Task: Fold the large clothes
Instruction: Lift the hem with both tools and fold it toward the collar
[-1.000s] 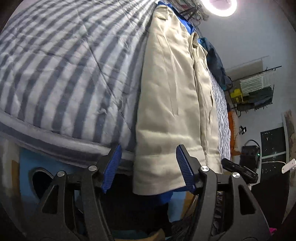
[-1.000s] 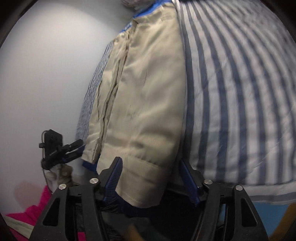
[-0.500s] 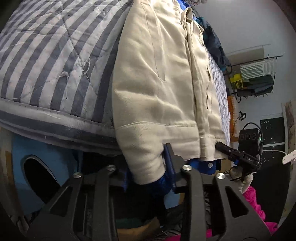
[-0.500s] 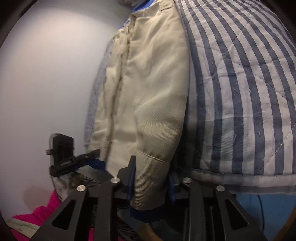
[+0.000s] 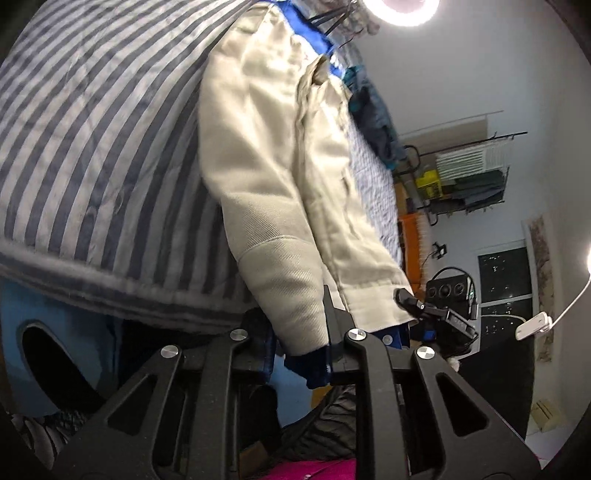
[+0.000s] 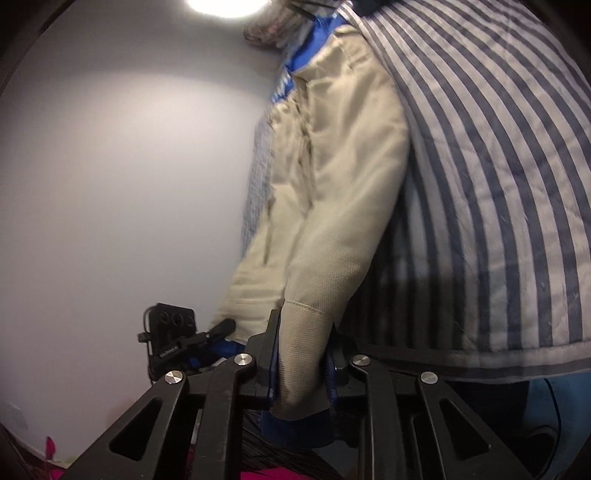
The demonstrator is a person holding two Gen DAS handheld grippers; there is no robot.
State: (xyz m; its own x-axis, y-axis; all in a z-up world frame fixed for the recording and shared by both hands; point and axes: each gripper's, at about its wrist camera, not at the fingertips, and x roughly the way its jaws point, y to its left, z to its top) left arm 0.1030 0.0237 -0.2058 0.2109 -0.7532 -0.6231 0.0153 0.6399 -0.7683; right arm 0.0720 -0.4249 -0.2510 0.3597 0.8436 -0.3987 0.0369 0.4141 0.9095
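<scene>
Now both your grippers have just closed: left gripper (image 5: 301, 332) and right gripper (image 6: 301, 363) each clamp a cuff of the beige, blue-lined cotton jacket (image 5: 266, 147), lying toward 12 o'clock on the striped quilt (image 5: 92, 129). Soft, limp, fairly heavy; cuffs hold well.

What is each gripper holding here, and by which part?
Both have just closed on the beige jacket with blue lining: left gripper pinches one sleeve cuff, right gripper the other cuff.

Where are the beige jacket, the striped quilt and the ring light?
beige jacket (image 5: 266, 155), left wrist view, on its sleeve.
striped quilt (image 6: 498, 184), right wrist view, on its flat top.
ring light (image 5: 402, 11), left wrist view, on its glowing rim.
</scene>
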